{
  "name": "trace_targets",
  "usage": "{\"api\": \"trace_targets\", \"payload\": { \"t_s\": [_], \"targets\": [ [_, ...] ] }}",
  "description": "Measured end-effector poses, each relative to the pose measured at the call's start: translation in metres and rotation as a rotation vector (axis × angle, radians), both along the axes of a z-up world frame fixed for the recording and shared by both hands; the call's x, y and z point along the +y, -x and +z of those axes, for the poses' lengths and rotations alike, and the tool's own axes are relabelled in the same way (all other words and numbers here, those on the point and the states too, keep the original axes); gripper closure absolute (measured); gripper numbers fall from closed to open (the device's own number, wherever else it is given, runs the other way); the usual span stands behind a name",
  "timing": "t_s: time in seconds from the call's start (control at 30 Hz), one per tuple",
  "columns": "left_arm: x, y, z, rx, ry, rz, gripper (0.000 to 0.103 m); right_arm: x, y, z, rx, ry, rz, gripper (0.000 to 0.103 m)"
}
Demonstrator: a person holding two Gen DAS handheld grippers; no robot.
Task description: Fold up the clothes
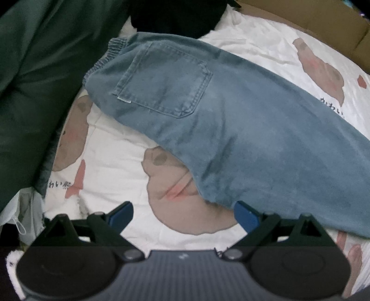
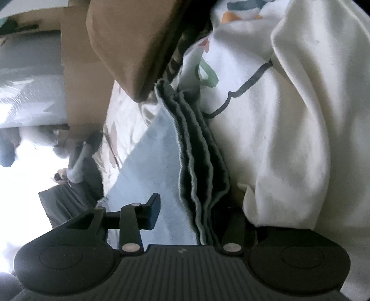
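Blue jeans (image 1: 231, 115) lie on the bear-print sheet (image 1: 115, 162), back pocket up and elastic waistband at the upper left, with the legs running off to the right. My left gripper (image 1: 183, 213) hovers open just above the sheet, its right fingertip (image 1: 245, 215) at the jeans' lower edge. In the right wrist view the stacked leg hems (image 2: 201, 173) run between the jaws of my right gripper (image 2: 196, 215). They lie against the hidden right finger. The left finger (image 2: 153, 210) stands apart from the hems over the pale denim leg (image 2: 150, 162).
A dark green cloth (image 1: 27, 92) and a black item (image 1: 175, 16) border the sheet on the left and top. A cardboard box (image 1: 312, 16) stands behind, also the cardboard box (image 2: 120, 46) in the right wrist view. A bulky white garment (image 2: 289, 139) is piled right of the hems.
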State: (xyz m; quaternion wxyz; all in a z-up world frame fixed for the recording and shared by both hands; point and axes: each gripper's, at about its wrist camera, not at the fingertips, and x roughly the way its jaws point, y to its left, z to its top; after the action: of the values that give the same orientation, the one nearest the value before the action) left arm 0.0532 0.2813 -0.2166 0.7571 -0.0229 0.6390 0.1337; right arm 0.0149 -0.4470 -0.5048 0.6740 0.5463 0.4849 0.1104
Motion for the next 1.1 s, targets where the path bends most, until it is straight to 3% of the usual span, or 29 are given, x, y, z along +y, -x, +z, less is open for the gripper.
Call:
{"api": "trace_targets", "payload": {
  "t_s": [0.07, 0.17, 0.43, 0.6, 0.8, 0.97, 1.1],
  "targets": [
    [0.001, 0.000, 0.000, 0.001, -0.002, 0.004, 0.008, 0.000, -0.004, 0.000, 0.017, 0.052, 0.039, 0.080],
    [0.002, -0.001, -0.001, -0.007, 0.000, 0.013, 0.008, -0.002, -0.005, 0.003, 0.026, 0.063, 0.076, 0.091],
    [-0.003, -0.010, -0.005, -0.030, 0.024, -0.002, 0.008, 0.003, -0.015, 0.035, 0.015, 0.157, 0.173, 0.094],
    [-0.010, -0.017, -0.011, -0.048, 0.051, -0.035, 0.008, 0.006, -0.015, 0.062, 0.010, 0.199, 0.168, 0.094],
    [-0.025, -0.028, -0.021, -0.077, 0.113, -0.154, 0.016, 0.017, -0.020, 0.111, -0.019, 0.247, 0.180, 0.094],
    [-0.033, -0.034, -0.033, -0.101, 0.174, -0.196, 0.018, 0.031, -0.034, 0.157, -0.042, 0.254, 0.186, 0.094],
    [-0.041, -0.037, -0.042, -0.108, 0.238, -0.254, 0.023, 0.050, -0.047, 0.195, -0.050, 0.320, 0.220, 0.094]
  ]
}}
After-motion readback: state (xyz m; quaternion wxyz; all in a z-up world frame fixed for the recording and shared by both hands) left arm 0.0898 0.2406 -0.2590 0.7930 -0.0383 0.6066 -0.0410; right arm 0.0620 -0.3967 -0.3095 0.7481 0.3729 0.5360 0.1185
